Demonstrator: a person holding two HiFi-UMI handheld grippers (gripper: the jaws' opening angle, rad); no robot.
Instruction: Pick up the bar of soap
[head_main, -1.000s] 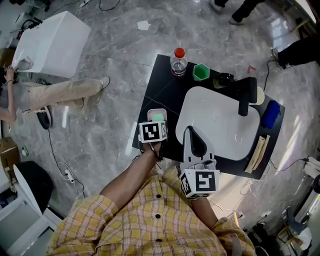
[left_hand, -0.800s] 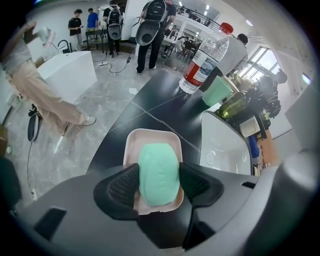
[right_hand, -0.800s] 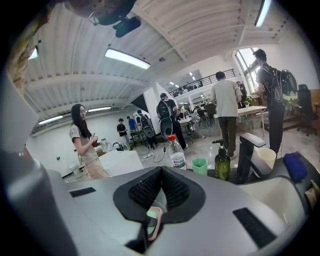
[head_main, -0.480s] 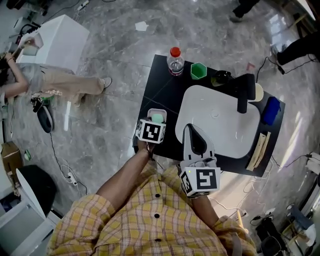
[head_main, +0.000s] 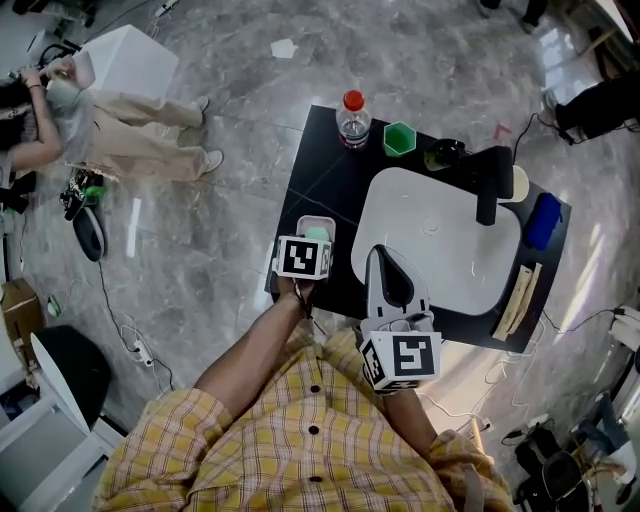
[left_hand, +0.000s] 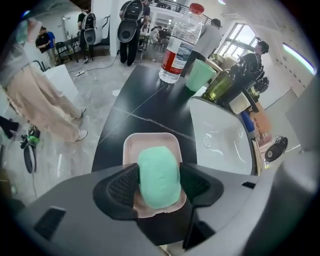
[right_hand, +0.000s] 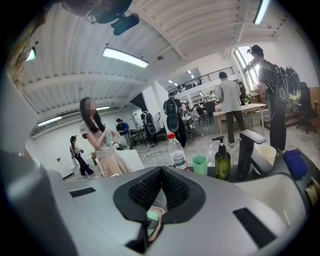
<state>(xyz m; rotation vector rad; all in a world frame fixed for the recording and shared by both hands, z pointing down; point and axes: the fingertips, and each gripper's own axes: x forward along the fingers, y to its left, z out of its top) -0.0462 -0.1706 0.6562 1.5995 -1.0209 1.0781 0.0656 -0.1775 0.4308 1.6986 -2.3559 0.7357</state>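
Left gripper (left_hand: 159, 181): jaws narrowed to the width of the bar of soap (left_hand: 158, 172), ribbed pads (left_hand: 122, 186) meeting both long sides as far as this view shows. Soap sits directly between the jaws, resting in the pink soap dish (left_hand: 150, 142) on the black counter (left_hand: 132, 107), and the dish rim extends ahead of the jaw tips. Right gripper (right_hand: 161, 182): jaws together, nothing between them. Handling estimate: the bar is light, rigid and smooth-skinned, likely slick if damp, with rounded edges that could squirt out under a hard squeeze. Best hold is across the mid-length flanks, pads low and square. The light dish may lift with it.
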